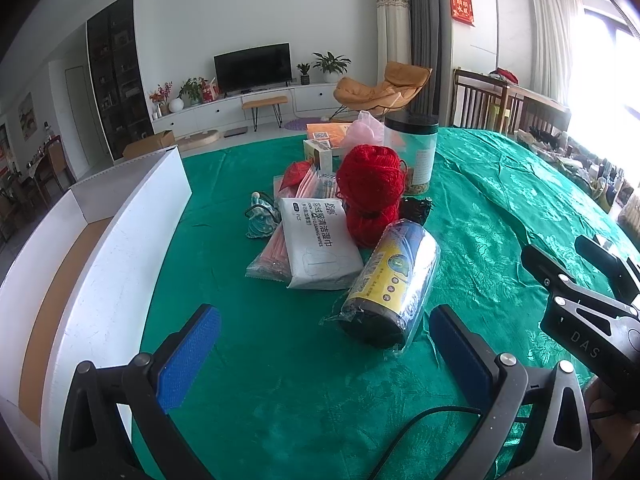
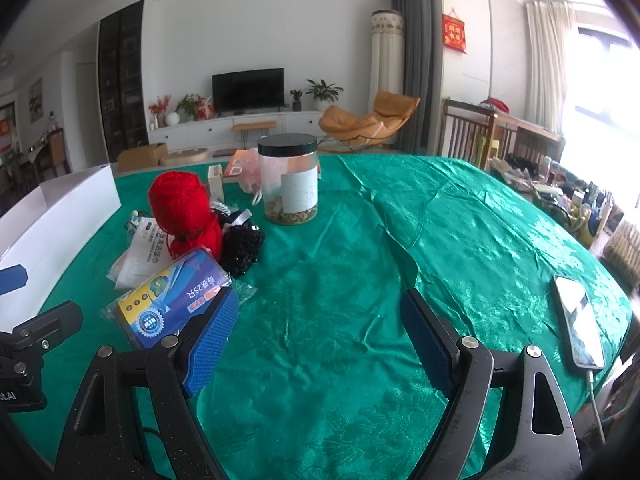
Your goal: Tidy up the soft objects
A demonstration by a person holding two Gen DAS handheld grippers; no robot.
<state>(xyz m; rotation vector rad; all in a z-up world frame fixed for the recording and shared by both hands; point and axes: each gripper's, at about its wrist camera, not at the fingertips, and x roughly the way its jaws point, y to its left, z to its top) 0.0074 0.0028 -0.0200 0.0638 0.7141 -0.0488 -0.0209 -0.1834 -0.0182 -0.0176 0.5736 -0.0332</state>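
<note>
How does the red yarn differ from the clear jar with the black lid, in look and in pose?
The red yarn is opaque and fuzzy; the clear jar is see-through, with a black lid and a pale label. The yarn sits piled among the packets, touching them; the jar stands upright and apart on the green tablecloth. The yarn looks soft, the jar rigid. Neither is held.

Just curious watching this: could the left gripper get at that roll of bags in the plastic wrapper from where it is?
Probably yes. The left gripper is open, and the roll of bags lies just ahead on the green cloth, slightly toward its right finger, with nothing between them.
</note>
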